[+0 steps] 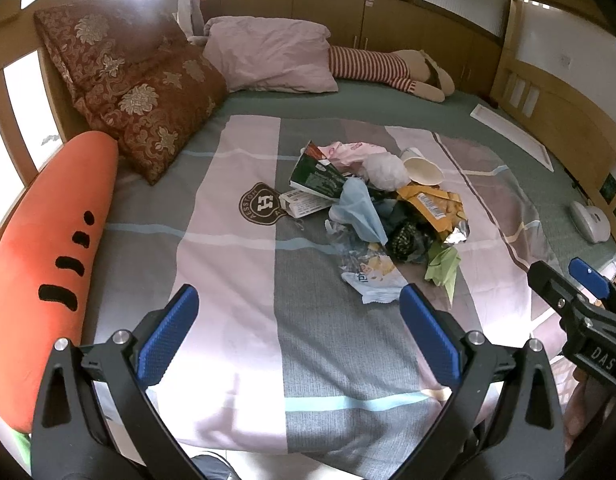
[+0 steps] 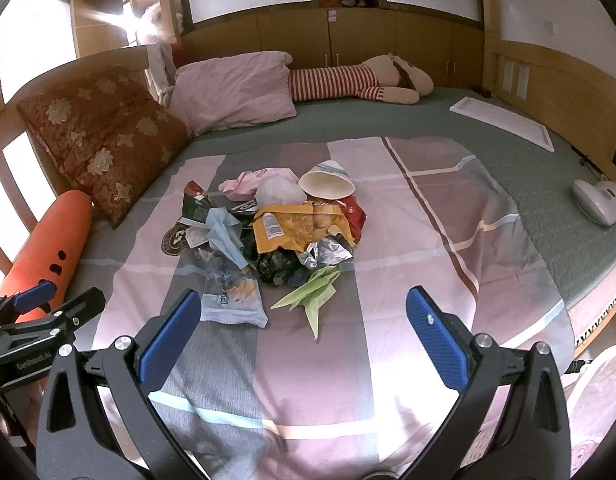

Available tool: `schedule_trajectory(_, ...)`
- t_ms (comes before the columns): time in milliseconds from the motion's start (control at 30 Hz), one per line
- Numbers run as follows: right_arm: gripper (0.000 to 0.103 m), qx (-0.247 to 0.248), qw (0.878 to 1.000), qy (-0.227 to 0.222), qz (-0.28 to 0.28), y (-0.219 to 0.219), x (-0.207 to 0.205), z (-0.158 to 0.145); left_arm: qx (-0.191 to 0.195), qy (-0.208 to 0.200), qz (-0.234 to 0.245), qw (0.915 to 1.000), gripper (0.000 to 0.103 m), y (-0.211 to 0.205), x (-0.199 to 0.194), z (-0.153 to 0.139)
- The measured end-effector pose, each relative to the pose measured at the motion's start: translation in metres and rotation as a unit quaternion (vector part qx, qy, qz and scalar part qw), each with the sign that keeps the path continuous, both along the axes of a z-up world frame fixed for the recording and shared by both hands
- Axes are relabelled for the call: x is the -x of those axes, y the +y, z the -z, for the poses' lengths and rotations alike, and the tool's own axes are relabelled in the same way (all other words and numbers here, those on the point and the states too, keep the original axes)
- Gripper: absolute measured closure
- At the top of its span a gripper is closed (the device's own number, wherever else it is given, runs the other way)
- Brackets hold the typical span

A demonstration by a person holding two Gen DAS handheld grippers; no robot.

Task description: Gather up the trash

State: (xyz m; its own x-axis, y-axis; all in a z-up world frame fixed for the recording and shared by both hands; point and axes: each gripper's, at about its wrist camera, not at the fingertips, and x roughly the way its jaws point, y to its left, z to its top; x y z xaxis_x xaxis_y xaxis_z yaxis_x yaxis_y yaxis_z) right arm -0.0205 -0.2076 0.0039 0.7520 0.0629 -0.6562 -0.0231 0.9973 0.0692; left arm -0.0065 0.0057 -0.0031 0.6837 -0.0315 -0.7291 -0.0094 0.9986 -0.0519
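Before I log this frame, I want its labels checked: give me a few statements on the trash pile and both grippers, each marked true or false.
1. Both the left gripper and the right gripper are open and hold nothing. True.
2. The paper cup stands upright. False: it lies on its side.
3. The green paper plane lies at the pile's near edge. True.
4. The trash sits on the brown floral cushion. False: it lies on the striped bedcover.

prob. home bedroom: bed [image 2: 388, 128] w/ pillows [image 2: 232, 88], plush carrot [image 1: 48, 248], wood cabinets [image 2: 328, 40].
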Motion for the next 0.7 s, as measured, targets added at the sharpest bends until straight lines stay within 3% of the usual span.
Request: schedule_trajectory(700,0.002,-0.003,1.0,-0.001,0.0,-0.0019,0.0006,0.0003,0.001,0.002,0.001,1.0,0.003,-0.0012,0.0013,0.001)
